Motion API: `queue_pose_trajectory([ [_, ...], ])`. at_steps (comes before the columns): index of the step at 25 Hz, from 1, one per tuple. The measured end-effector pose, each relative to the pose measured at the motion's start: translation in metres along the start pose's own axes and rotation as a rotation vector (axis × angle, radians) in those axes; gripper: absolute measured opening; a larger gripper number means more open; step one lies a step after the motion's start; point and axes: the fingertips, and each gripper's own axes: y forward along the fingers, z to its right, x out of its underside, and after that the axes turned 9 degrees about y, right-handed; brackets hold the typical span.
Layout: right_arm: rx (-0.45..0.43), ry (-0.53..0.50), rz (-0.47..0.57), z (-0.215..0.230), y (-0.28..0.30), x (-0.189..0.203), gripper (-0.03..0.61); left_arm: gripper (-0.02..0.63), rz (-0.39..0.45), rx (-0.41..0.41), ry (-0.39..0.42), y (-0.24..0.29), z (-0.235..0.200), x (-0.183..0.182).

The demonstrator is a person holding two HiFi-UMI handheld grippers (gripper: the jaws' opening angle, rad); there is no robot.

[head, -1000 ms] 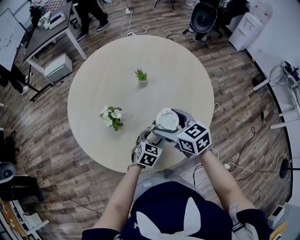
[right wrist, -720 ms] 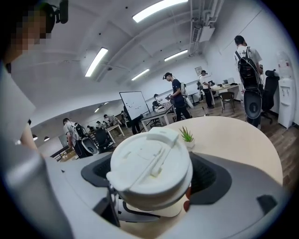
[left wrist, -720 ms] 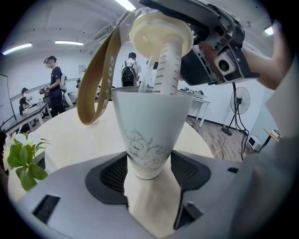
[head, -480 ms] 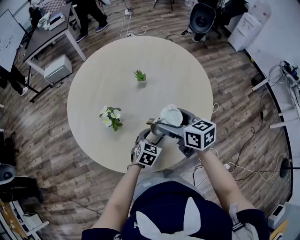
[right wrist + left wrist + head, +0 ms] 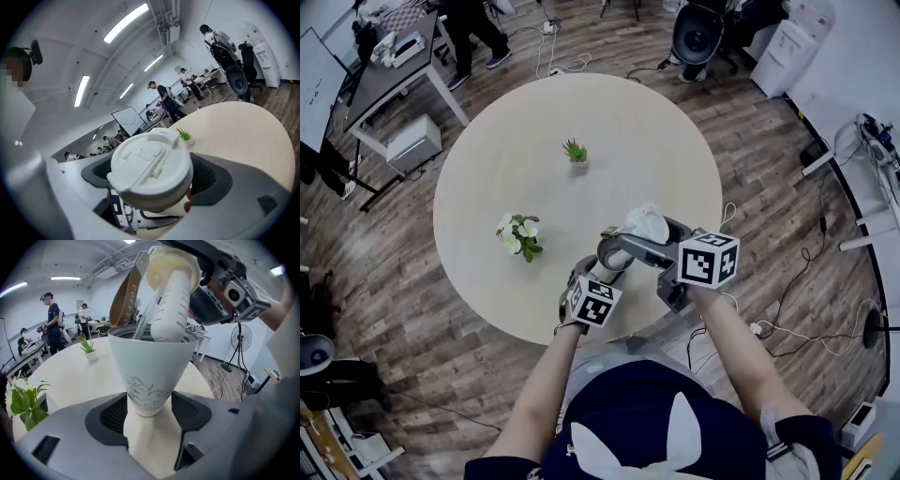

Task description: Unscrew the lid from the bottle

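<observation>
My left gripper [image 5: 149, 411] is shut on the narrow base of a pale bottle [image 5: 150, 376] with a faint flower print, held upright over the near edge of the round table [image 5: 534, 122]. The white lid [image 5: 152, 168] sits between the jaws of my right gripper [image 5: 152, 176], which is shut on it. The lid [image 5: 171, 263] is off the rim and tilted. Its cream inner tube [image 5: 171, 305] still reaches down into the bottle's mouth, beside a brown strap [image 5: 126, 296]. From the head view, the lid [image 5: 645, 225] shows above both grippers and the bottle is mostly hidden.
A small green plant [image 5: 575, 151] stands near the table's middle and a pot of white flowers [image 5: 519, 234] stands to the left of the grippers. Desks, chairs, cables and several people surround the table on the wooden floor.
The right gripper has swung right and tipped over, turning the lid from face-up to tilted away and lifting it off the bottle's rim. The left gripper has barely moved.
</observation>
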Motion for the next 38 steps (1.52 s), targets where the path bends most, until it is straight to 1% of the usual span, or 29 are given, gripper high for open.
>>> queue_pose_trajectory([
  [5,-0.009,0.049,0.024,0.001,-0.008,-0.001,0.471,0.301,-0.024,-0.013,-0.017,-0.004,-0.001,0.005],
  [9,0.002,0.071,0.042,0.005,-0.014,-0.001,0.471,0.302,-0.022,-0.026,-0.037,-0.011,-0.003,0.009],
  [14,-0.007,0.082,0.069,0.004,-0.025,-0.005,0.471,0.301,0.023,-0.046,-0.073,-0.026,-0.002,0.001],
  [18,-0.019,0.081,0.09,-0.001,-0.034,-0.007,0.471,0.298,0.054,-0.073,-0.078,-0.039,0.0,-0.003],
  [20,-0.023,0.081,0.096,-0.004,-0.038,-0.006,0.471,0.269,0.067,-0.094,-0.085,-0.046,0.0,-0.003],
  [24,-0.008,0.064,0.105,-0.007,-0.046,-0.002,0.471,0.134,0.107,-0.146,-0.104,-0.061,-0.004,-0.006],
  [28,-0.002,0.04,0.111,-0.009,-0.052,0.001,0.47,0.064,0.146,-0.175,-0.119,-0.071,-0.006,-0.012],
  [33,-0.007,0.017,0.135,-0.013,-0.059,0.002,0.47,0.04,0.192,-0.18,-0.129,-0.084,-0.002,-0.022],
  [38,-0.014,-0.037,0.136,-0.021,-0.063,0.007,0.469,0.029,0.21,-0.138,-0.122,-0.092,0.008,-0.027],
])
